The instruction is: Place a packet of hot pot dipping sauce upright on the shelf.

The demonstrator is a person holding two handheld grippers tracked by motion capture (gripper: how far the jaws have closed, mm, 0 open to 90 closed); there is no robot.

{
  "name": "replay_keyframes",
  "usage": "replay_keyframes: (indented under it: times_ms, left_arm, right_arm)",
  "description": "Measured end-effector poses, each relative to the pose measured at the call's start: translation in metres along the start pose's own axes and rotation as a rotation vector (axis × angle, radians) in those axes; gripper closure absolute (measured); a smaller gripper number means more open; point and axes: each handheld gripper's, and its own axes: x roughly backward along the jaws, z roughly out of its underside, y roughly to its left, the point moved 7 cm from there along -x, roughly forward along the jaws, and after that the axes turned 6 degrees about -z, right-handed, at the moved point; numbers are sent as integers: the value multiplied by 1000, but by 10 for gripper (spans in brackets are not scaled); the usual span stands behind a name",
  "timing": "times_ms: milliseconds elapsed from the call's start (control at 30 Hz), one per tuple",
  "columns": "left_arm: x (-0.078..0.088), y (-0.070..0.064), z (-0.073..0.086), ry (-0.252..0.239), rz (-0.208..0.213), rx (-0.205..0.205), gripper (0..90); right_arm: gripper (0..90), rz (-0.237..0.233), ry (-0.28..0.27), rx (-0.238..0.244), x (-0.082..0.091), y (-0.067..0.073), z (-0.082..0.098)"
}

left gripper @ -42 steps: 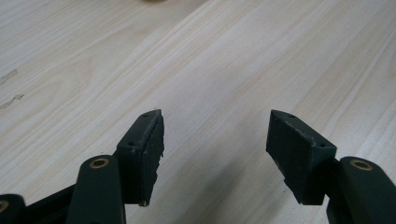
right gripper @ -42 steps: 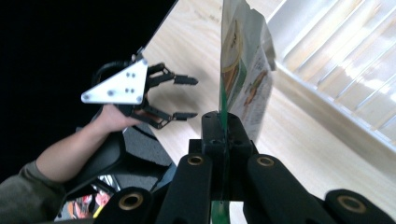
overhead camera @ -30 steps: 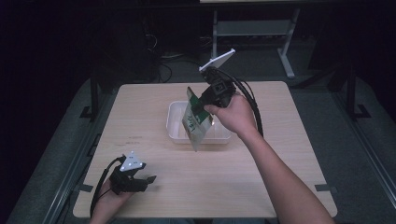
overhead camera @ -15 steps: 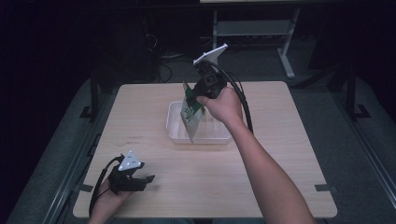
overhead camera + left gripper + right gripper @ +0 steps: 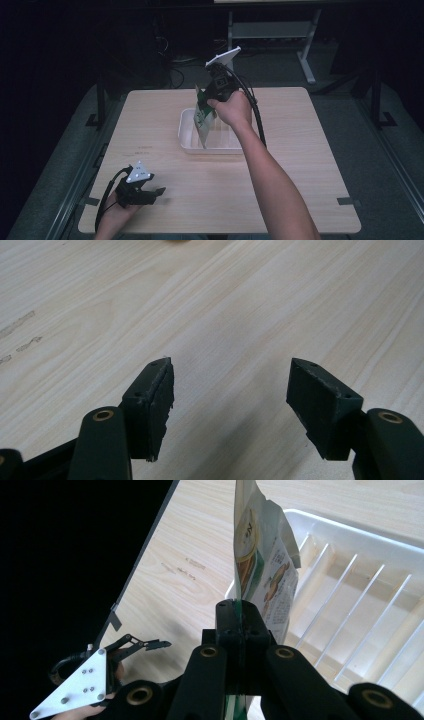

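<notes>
We hold a green and white snack pouch (image 5: 204, 118) by one edge in the right tongs (image 5: 206, 103), and their jaws are closed tight on it, as we see in the right gripper view, where the pouch (image 5: 260, 575) rises straight from between the two black jaws. The pouch hangs tilted over the left part of a white plastic tray (image 5: 220, 145); its lower end reaches down inside the tray, but we cannot tell if it touches the bottom. The tray has raised ribs on its floor and stands near the middle of the light wooden worktop (image 5: 300, 150). Our left tongs (image 5: 152, 195) rest low at the near left corner of the worktop, well apart from the tray. Their jaws stand open with nothing between them, and in the left gripper view we see bare wood (image 5: 230, 340) in the gap.
</notes>
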Motion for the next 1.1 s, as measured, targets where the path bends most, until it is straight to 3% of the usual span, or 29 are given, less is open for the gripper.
replay_keyframes:
  times_ms: [1100]
  left_arm:
    - [1,0,0,-4,0,3,348]
  right_arm:
    - [893,53,-54,-54,-9,-20,-16]
